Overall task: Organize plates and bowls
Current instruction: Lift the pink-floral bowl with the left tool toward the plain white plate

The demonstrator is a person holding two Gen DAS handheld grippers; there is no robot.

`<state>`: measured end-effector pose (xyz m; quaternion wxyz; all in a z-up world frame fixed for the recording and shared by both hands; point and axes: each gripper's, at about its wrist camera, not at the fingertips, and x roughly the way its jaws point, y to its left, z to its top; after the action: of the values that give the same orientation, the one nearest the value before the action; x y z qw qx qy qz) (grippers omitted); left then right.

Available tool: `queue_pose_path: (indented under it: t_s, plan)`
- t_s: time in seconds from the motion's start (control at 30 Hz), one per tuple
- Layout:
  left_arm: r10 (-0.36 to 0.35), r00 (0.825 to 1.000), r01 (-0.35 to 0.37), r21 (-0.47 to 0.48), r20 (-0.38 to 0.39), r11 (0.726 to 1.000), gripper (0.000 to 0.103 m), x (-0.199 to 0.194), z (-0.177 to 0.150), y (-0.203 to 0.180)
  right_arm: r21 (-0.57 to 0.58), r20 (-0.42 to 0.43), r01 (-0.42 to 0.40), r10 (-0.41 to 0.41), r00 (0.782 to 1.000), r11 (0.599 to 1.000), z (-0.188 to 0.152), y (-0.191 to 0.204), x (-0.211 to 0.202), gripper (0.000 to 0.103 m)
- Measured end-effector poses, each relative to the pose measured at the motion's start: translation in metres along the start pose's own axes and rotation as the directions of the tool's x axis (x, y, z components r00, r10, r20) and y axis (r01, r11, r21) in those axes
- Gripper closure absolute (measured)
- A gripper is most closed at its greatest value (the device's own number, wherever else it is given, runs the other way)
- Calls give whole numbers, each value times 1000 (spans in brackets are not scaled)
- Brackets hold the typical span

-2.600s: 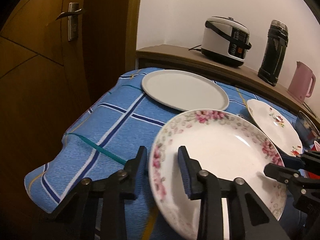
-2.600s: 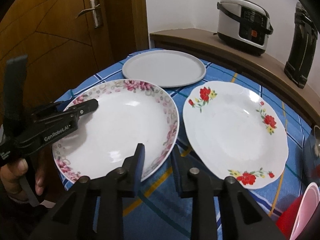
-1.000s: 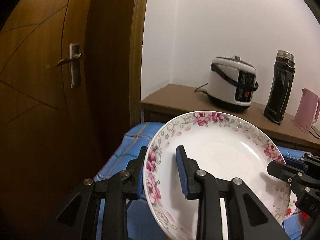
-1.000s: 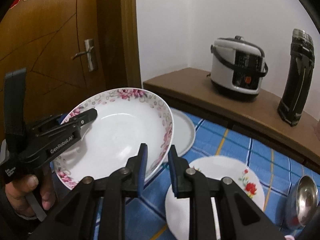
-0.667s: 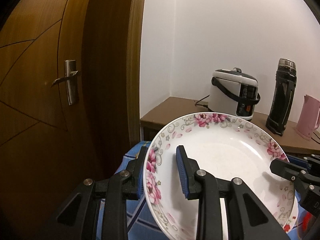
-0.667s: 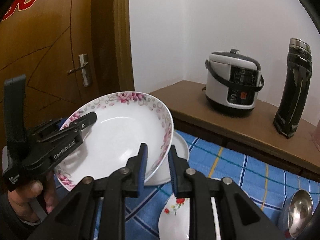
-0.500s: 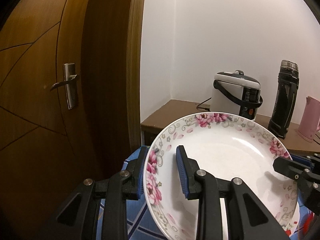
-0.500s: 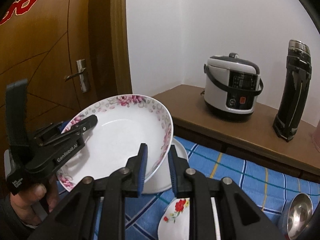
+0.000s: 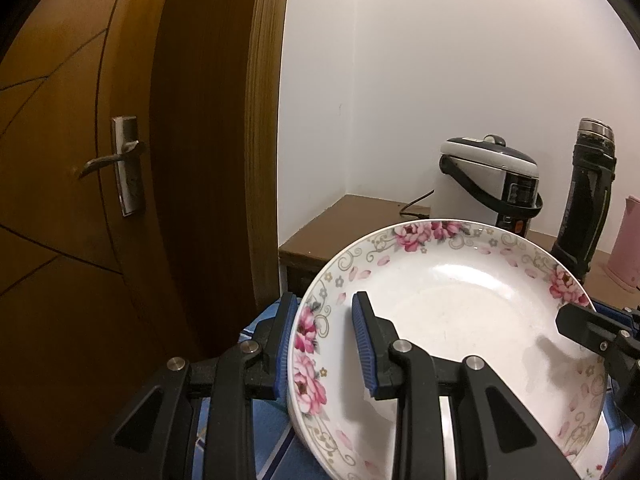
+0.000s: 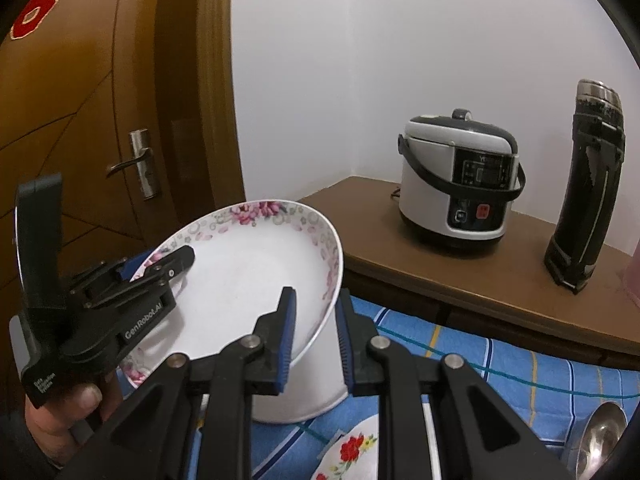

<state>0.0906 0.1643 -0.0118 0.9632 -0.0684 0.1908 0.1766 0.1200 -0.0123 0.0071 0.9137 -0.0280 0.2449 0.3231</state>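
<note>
A white plate with pink flowers on its rim is held in the air above the table, between both grippers. My left gripper is shut on its left rim. My right gripper is shut on its right rim, and the plate also shows in the right wrist view. Below it on the blue checked tablecloth lie a plain grey-white plate and a white plate with red flowers, partly hidden by my right gripper.
A wooden door with a metal handle stands at the left. On a brown shelf behind the table stand a rice cooker, a black flask and a pink kettle. A steel bowl sits at the table's right.
Both grippers have lifted the pink-flowered plate from the table and raised it higher. The table and the other plates have dropped low in both views.
</note>
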Motion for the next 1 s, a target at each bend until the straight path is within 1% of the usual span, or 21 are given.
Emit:
queue_pose_path:
  t_s: [0.2,0.4,0.67,1.0]
  plan:
    - [0,1000,0,-8,-22,1000,72,20,-2,4,28,-31,0,1,1000,1000,-1,-4,24,83]
    - [-5,1000,5,-20,-8,1000,72,30,-3,8,33,-50,6,-5,999,999,-6,-6,41,83]
    - [7,1000,-7,-22,7,1000,72,36,-2,6,30,-70,19,-17,997,999,-11,-7,55,83]
    - [14,999,-14,0,-35,1000,72,49,-5,2,36,-88,27,-24,996,999,-14,-10,64,83]
